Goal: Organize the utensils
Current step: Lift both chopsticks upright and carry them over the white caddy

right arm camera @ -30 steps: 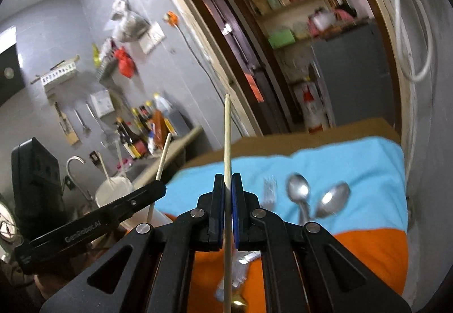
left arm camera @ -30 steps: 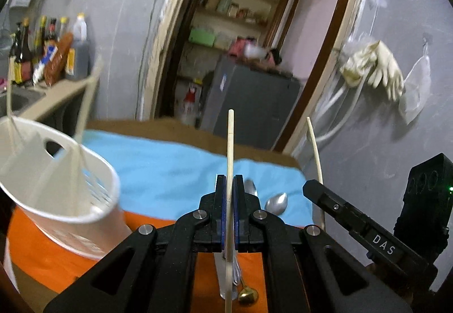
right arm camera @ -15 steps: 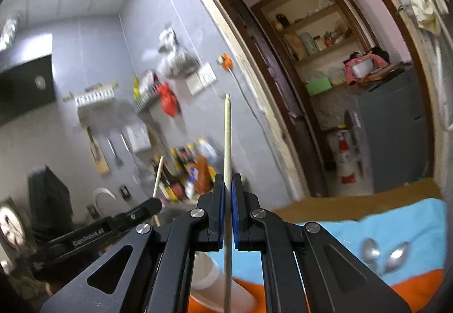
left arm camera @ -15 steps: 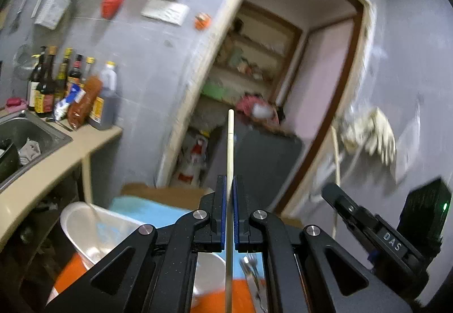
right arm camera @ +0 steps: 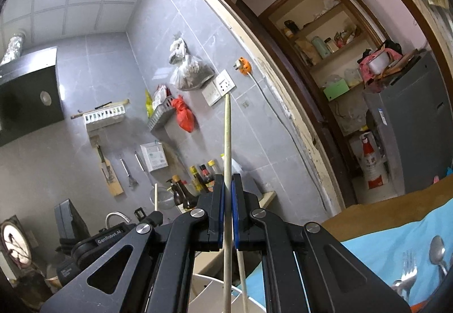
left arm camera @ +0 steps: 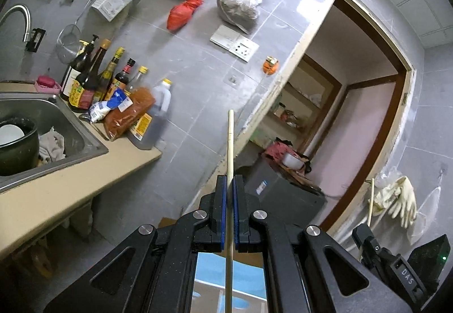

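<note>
My left gripper (left arm camera: 230, 181) is shut on a pale wooden chopstick (left arm camera: 230, 140) that stands upright between its blue pads. My right gripper (right arm camera: 228, 185) grips a second chopstick (right arm camera: 227, 140) the same way. Each gripper shows in the other's view: the right one (left arm camera: 361, 232) at lower right with its chopstick (left arm camera: 371, 199), the left one (right arm camera: 155, 216) at lower left. Under the right gripper sits the white utensil basket (right arm camera: 209, 280) with a chopstick (right arm camera: 242, 281) standing in it. A spoon (right arm camera: 437, 247) and a fork (right arm camera: 409, 266) lie on the blue cloth (right arm camera: 376, 250).
At left a steel sink (left arm camera: 56, 120) sits in a beige counter (left arm camera: 70, 185), with sauce bottles (left arm camera: 93, 80) behind it. A grey tiled wall stands ahead, an open doorway (left arm camera: 354, 120) with a grey fridge (right arm camera: 416, 126) to the right. Rubber gloves (left arm camera: 402, 199) hang on the wall.
Both views have swung up from the table to the wall and doorway. Basket, cloth and cutlery have dropped to the lower edge. Each gripper has kept its chopstick.
</note>
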The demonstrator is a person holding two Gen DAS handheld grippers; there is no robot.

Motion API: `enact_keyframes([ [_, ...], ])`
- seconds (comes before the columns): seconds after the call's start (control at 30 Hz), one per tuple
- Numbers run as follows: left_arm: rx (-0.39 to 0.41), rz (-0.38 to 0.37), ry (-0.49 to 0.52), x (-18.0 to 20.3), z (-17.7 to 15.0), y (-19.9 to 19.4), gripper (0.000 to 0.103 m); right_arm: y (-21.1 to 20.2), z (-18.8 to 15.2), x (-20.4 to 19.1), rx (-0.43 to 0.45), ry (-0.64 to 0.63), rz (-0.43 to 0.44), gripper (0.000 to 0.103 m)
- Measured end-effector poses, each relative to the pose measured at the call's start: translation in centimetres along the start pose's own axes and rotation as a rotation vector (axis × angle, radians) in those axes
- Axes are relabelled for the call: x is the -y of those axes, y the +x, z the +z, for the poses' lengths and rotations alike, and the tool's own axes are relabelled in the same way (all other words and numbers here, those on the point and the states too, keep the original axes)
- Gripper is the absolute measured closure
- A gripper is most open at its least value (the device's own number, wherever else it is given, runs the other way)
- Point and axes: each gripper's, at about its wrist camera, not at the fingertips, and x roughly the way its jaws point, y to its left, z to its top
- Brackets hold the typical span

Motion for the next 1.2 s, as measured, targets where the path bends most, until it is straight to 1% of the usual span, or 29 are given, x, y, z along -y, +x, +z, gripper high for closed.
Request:
enact_keyframes([
  [0.1,0.023,0.015,0.017,-0.5,-0.3,0.3,0.101,0.3,-0.6,0.4,0.010,0.005,0.000,0.100],
  [0.33,0.055,0.048,0.069,-0.3,-2.3,0.4,0.101,0.8,-2.7,0.7,0.006,0.001,0.001,0.100],
  [0.53,0.096,0.071,0.156,0.6,-4.1,0.2,0.101,1.1,-4.1,0.5,-0.013,-0.041,-0.015,0.100],
  [0.6,0.111,0.071,0.165,0.8,-4.6,0.0,0.101,1.1,-4.4,0.4,-0.012,-0.057,-0.015,0.100],
  [0.77,0.126,0.064,0.229,1.6,-6.1,-0.4,0.101,1.0,-5.1,0.2,-0.041,-0.091,-0.021,0.100],
  [0.87,0.114,0.060,0.225,1.3,-6.4,-0.5,0.101,1.0,-5.3,-0.1,-0.059,-0.124,-0.026,0.099],
  [1.0,0.095,0.073,0.208,0.7,-6.8,-0.6,0.101,0.8,-5.7,-0.3,-0.078,-0.144,-0.037,0.099],
  [1.2,0.019,0.073,0.230,1.0,-7.2,-0.9,0.099,0.6,-6.1,-0.2,-0.122,-0.146,-0.053,0.098],
])
